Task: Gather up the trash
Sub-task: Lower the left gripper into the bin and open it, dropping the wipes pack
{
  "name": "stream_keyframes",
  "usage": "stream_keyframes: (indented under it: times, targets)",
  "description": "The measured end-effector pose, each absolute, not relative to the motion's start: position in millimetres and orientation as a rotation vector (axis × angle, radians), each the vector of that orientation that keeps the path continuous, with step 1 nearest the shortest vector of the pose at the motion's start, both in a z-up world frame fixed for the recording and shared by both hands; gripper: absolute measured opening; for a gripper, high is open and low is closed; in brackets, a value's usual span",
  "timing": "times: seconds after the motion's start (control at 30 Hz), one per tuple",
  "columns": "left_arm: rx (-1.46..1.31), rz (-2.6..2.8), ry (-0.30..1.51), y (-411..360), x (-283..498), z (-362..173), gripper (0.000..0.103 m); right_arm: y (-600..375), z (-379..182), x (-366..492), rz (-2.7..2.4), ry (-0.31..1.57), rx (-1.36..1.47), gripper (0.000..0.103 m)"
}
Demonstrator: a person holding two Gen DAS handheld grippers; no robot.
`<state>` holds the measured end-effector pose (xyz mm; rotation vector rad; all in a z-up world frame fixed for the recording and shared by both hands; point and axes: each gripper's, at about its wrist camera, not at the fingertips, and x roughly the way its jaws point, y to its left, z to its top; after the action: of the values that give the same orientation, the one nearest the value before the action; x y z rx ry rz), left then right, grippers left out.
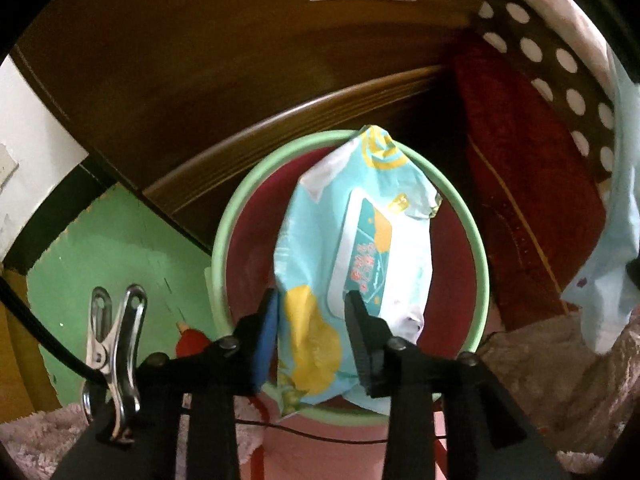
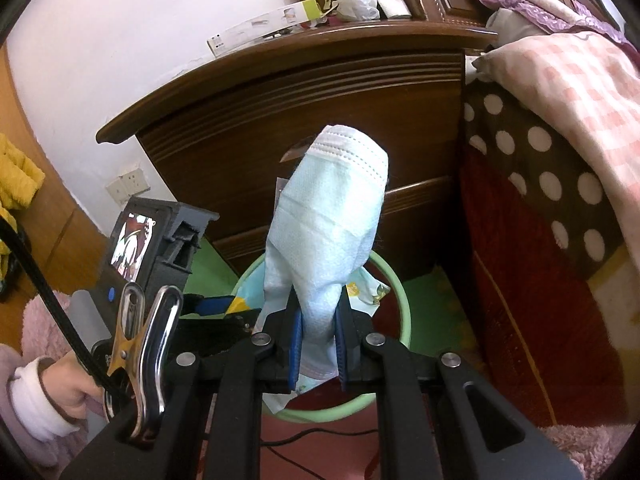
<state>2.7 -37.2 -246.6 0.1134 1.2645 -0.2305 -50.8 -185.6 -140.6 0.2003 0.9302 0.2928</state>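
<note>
Wooden nightstand behind bin | polka-dot bedding right

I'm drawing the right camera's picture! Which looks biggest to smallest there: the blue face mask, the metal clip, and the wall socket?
1. Face mask, clearly largest, though it sits very near the camera, held in the right gripper.
2. Metal clip, also close to the lens.
3. Wall socket, smallest, but it is farther away.
</note>
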Motion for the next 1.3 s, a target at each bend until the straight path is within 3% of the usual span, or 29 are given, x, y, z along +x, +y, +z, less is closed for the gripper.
stream_keyframes:
  times: [0.13,0.47,1.3]
  targets:
    - [0.102,-0.214,1.238,-32,0,-237,0.041,-186,-140,-52,0.296,0.922,0.207,0.015]
    - [0.063,-0.260,1.172,-34,5,-205,0.043,-192,-137,-57,0.301,0.903,0.234,0.015]
    - [0.105,-0.244,1.337,-72,37,-301,0.043,-206,-150,-50,0.284,0.940,0.339,0.015]
